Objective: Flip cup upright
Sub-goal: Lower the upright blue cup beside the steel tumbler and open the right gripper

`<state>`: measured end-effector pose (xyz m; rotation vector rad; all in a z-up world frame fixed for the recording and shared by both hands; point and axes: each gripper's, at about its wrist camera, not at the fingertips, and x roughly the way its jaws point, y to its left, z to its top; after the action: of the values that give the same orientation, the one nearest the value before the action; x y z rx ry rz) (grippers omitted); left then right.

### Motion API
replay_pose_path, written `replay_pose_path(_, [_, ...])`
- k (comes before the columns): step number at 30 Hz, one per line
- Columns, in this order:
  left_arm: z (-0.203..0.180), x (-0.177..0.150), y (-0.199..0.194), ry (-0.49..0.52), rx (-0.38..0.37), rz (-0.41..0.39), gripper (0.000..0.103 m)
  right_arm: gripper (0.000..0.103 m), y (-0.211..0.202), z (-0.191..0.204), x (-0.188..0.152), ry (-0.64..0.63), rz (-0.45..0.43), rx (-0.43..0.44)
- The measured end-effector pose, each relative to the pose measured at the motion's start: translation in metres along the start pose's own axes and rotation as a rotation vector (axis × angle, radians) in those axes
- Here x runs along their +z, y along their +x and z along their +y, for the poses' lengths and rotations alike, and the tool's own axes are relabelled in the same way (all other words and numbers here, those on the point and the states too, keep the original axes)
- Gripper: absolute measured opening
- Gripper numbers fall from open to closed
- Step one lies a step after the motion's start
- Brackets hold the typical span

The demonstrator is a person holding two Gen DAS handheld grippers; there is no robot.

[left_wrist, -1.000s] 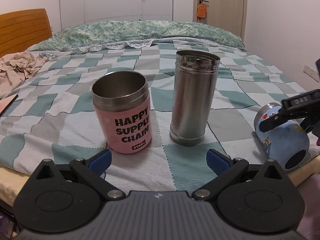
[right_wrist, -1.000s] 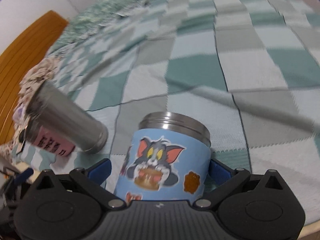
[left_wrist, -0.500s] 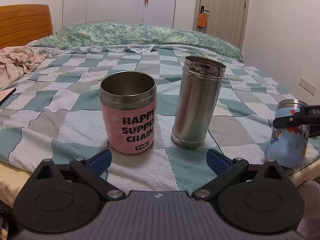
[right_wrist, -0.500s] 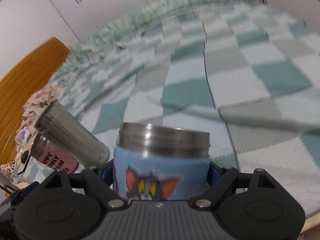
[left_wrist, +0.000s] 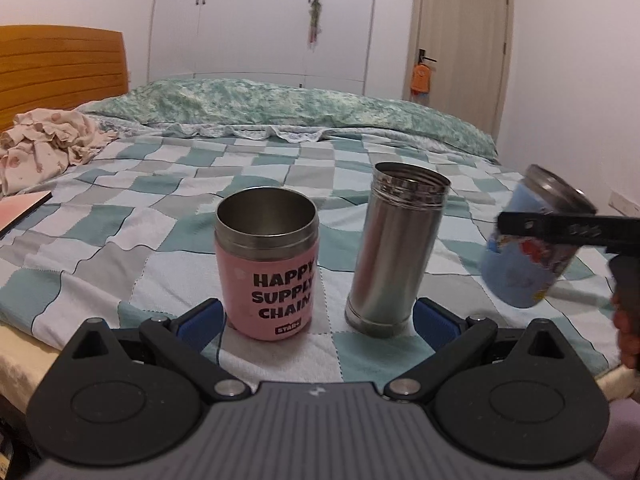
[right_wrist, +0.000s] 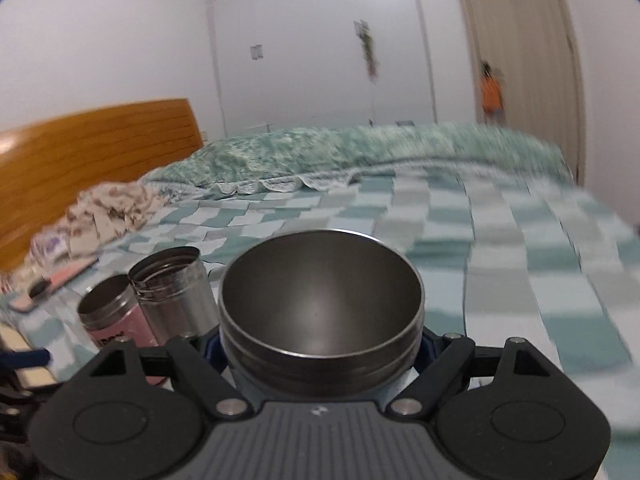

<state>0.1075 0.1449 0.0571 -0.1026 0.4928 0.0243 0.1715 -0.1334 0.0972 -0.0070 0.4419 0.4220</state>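
On the left side of the bed (left_wrist: 120, 216), with its checked quilt, stands a pink cup (left_wrist: 267, 268) with its mouth up, and it says HAPPY SUPPLY CHAIN on it. Just to its right stands a tall steel tumbler (left_wrist: 394, 250), also mouth up, close to the pink cup but not touching it. The left gripper (left_wrist: 316, 314) sits low in front of these two, with its blue pads spread wide and nothing between them. Far to the right is the blue cup (left_wrist: 520, 272), the one to be turned upright. It has cartoon stickers on a blue wrap and a shiny steel rim. The right gripper (right_wrist: 320, 346) holds this cup tight around its body, just under the rim, and the cup is up in the air above the bed edge, well apart from the other two. From the left wrist view the cup leans, with its mouth tipped up and to the right, so it is not straight yet. From the right wrist view we look right down into its empty steel inside. The cup looks hard and stiff, so it will not squash. It looks empty, so it is likely light. The bare steel is likely slippery, so the wrapped middle is the best place to hold. The bed is soft, so the cup may wobble when set down.
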Motion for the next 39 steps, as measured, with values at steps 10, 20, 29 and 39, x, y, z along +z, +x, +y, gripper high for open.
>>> replay_pose_path(10, [0.006,-0.006,0.017,-0.022,0.022,0.035,0.103,0.083,0.066,0.028,-0.036,-0.119,0.044,-0.022])
replay_pose_path(20, [0.001,-0.008,0.009,-0.037,0.004,-0.004,0.103,0.096,0.062,0.022,-0.046,-0.086,0.066,0.011])
replay_pose_path(29, [-0.037,-0.015,-0.039,-0.015,-0.042,-0.234,0.103,0.103,-0.047,0.009,-0.051,-0.108,-0.179,0.026])
replay_pose_path(39, [-0.082,-0.067,-0.059,-0.007,-0.032,-0.352,0.103,0.103,-0.159,-0.019,-0.119,-0.169,-0.319,-0.064])
